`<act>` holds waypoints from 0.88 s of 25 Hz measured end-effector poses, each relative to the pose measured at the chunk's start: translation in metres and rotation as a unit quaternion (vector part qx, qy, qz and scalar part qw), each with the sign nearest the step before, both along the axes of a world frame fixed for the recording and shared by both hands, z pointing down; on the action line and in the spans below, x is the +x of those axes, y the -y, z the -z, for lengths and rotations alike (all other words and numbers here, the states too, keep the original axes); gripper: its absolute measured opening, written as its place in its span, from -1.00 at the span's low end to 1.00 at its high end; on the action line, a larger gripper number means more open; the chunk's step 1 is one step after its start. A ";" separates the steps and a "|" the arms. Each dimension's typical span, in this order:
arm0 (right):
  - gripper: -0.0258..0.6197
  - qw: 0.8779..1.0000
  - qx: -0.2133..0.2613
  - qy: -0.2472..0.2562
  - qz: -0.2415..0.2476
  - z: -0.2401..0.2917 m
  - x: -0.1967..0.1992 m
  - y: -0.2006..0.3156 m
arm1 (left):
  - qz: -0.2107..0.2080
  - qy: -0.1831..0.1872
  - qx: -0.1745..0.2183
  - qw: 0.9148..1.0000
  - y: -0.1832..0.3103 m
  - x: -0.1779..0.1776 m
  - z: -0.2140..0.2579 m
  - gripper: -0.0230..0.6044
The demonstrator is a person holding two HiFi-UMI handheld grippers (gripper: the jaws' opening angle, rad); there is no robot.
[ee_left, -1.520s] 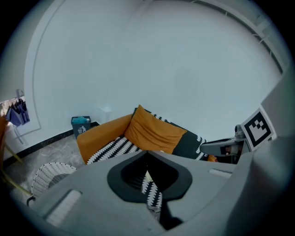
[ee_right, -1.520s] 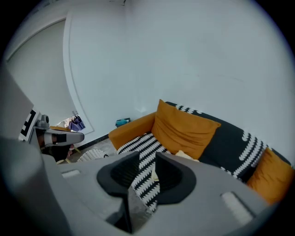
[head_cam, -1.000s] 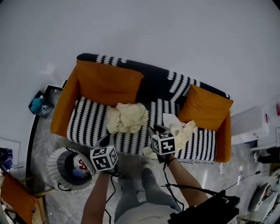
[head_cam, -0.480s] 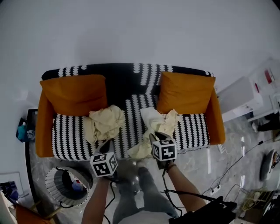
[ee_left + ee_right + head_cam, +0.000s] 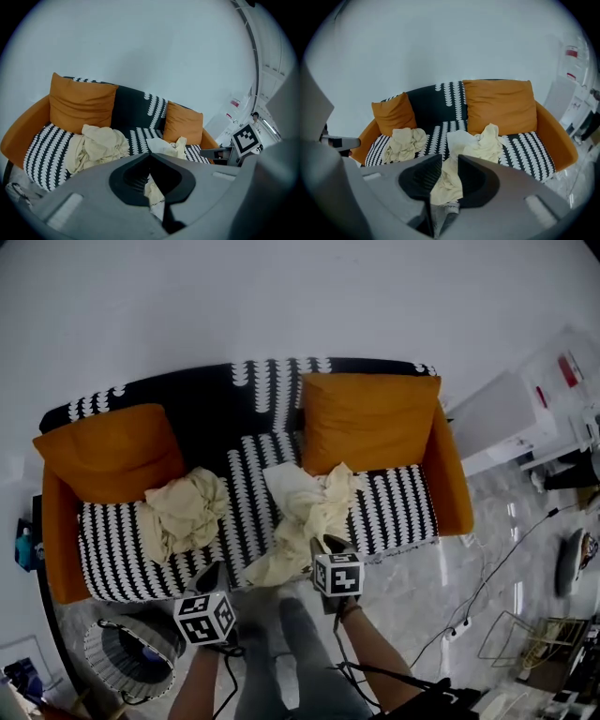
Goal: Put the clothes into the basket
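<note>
Two cream garments lie on the black-and-white striped sofa [image 5: 394,512]. One is a bunched pile [image 5: 183,517] on the left seat. The other [image 5: 309,507] is spread on the middle seat, and its end hangs over the front edge. My right gripper [image 5: 324,542] [image 5: 450,159] is just in front of that hanging end, open, with the cloth showing through the gap beyond its jaws. My left gripper [image 5: 212,574] [image 5: 150,155] hovers at the sofa's front edge between the two garments, its tips together and nothing held. The round ribbed basket [image 5: 98,652] stands on the floor at lower left.
Orange cushions [image 5: 370,423] and orange armrests flank the seats. A white cabinet [image 5: 506,418] stands to the sofa's right, and cables [image 5: 459,624] trail over the marble floor. The person's legs [image 5: 281,652] are between the grippers. A blue bottle [image 5: 23,545] sits at far left.
Both grippers have moved away from the basket and down toward the sofa's front edge, the right one closing in on the hanging garment. The view has swung, so the sofa sits further left.
</note>
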State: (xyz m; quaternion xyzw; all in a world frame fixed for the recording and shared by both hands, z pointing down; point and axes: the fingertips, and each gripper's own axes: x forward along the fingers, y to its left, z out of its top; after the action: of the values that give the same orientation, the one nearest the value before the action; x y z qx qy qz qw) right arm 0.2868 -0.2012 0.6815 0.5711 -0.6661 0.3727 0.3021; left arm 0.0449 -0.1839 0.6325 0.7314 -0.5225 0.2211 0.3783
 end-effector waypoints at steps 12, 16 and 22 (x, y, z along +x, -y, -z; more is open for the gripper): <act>-0.57 0.997 -0.036 -0.021 -0.064 -0.105 0.004 0.001 | -0.014 0.045 -0.031 0.998 -0.030 -0.012 -0.075 -0.94; -0.57 0.995 -0.047 -0.032 -0.086 -0.138 0.003 0.001 | 0.000 0.043 -0.052 0.998 -0.037 -0.022 -0.107 -0.94; -0.57 0.991 -0.055 -0.055 -0.109 -0.181 0.007 0.010 | 0.002 0.046 -0.054 0.997 -0.029 -0.035 -0.139 -0.94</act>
State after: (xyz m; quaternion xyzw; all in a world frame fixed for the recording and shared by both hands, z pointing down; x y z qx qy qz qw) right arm 0.2941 -0.2108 0.8626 0.6424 -0.5611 0.4070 0.3270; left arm 0.0096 -0.1550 0.7715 0.6979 -0.5282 0.2814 0.3933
